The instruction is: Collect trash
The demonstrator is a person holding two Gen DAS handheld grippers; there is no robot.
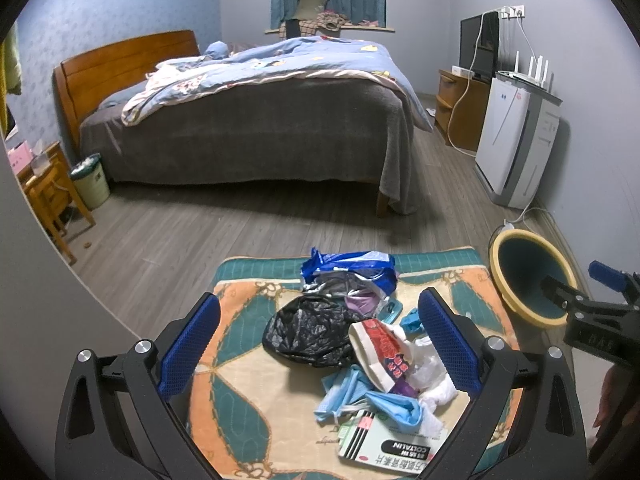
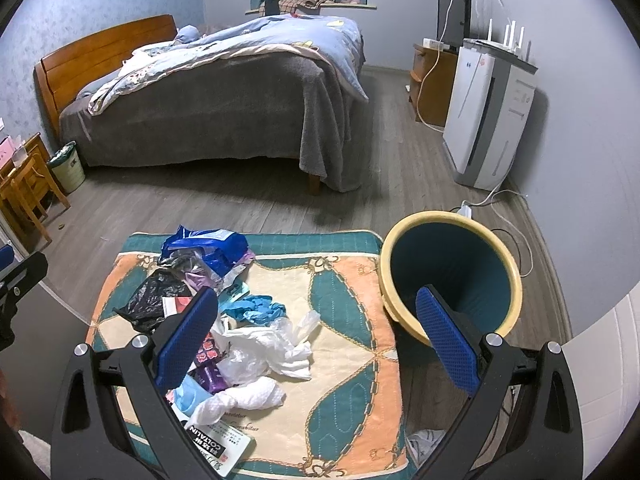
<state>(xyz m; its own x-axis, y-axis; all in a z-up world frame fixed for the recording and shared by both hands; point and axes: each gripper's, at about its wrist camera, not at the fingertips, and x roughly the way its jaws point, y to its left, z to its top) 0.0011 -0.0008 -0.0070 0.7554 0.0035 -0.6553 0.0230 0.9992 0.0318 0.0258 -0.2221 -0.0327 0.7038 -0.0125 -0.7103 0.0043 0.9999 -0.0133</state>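
A bedroom with a grey wood floor is showing a bed [image 1: 248, 120] behind, and a patterned mat [image 2: 352, 280] is lying in front. On the mat's left part, a heap of trash [image 2: 224, 320] is sitting: a black bag [image 1: 308, 332], blue wrappers, white tissues. The left gripper [image 1: 320, 344] is hovering over this heap with its 2 fingers wide apart, holding nothing. The right gripper [image 2: 320, 340] is also standing apart and empty. A yellow-rimmed bin [image 2: 452, 276] is leaning at the mat's right edge.
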